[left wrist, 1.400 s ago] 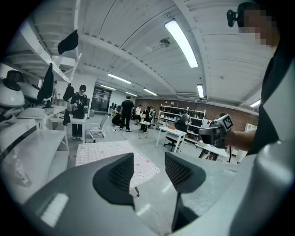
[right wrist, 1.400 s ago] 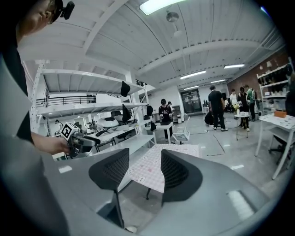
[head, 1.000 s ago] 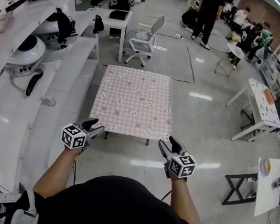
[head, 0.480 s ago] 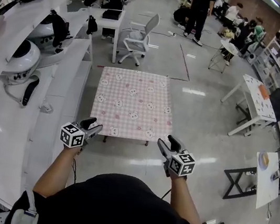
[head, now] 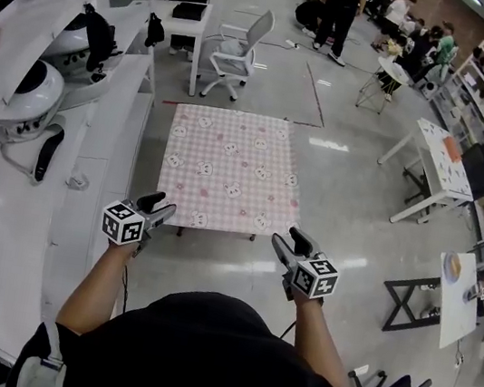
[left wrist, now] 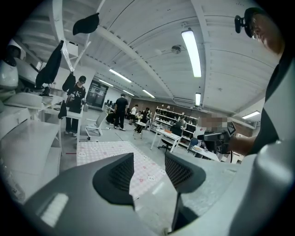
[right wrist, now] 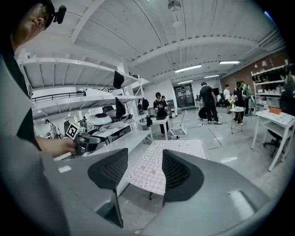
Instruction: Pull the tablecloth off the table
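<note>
The left gripper holds its jaws apart, empty, just short of the pink checked tablecloth. Beyond the tablecloth stands a white chair. Right of the tablecloth hovers the right gripper.

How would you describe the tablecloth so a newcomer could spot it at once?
Find the long white counter along the room's left side. Beside it, above the shiny floor, the tablecloth lies spread flat. It alone is pink-checked with little cartoon faces.

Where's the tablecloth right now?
Head view, centre: the tablecloth lies spread flat, just ahead of the left gripper and right gripper, neither touching it.
</note>
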Motion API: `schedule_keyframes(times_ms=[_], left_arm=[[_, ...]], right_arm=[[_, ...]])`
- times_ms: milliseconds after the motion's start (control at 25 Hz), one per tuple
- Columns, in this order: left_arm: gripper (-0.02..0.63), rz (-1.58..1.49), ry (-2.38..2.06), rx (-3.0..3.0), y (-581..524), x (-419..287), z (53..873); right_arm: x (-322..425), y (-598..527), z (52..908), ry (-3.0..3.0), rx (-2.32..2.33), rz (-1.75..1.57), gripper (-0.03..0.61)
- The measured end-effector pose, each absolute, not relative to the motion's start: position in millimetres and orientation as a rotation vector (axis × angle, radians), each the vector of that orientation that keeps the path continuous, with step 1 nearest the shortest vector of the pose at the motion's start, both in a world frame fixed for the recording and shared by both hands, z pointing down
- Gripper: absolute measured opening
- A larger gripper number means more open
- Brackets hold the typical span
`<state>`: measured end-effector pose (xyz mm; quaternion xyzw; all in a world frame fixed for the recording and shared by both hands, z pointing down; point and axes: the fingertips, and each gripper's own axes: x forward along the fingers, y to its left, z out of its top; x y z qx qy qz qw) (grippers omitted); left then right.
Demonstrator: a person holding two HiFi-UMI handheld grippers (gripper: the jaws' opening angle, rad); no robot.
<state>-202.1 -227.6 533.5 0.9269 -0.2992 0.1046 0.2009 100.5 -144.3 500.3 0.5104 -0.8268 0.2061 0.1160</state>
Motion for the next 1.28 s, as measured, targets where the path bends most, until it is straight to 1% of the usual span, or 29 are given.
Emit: schedule_keyframes(times_ms=[160, 320, 520, 680, 1080, 1280], left_arm=[[0.210, 0.299, -0.816, 2.590, -230, -200, 537], [0.210, 0.302, -0.813, 2.589, -235, -204, 538], [0.210, 0.287, -0.841, 2.577, -245, -211, 539], [0.210, 0.289, -0.862, 2.570, -250, -212, 539], [0.210, 0.341, -0.905, 2.522, -270, -209, 554], [0.210, 0.404, -0.924, 2.493, -279, -205, 576]], right_arm=[[100, -150, 494, -2.418, 1.537, 0.632, 0.268], [100, -158, 504, -2.396, 1.515, 0.582, 0.276], [98, -172, 509, -2.397, 1.497, 0.561, 0.314], [106, -185, 514, -2.385, 1.496, 0.563, 0.331], [122, -220, 543, -2.348, 1.439, 0.578, 0.336], [130, -230, 567, -2.297, 1.396, 0.580, 0.336]])
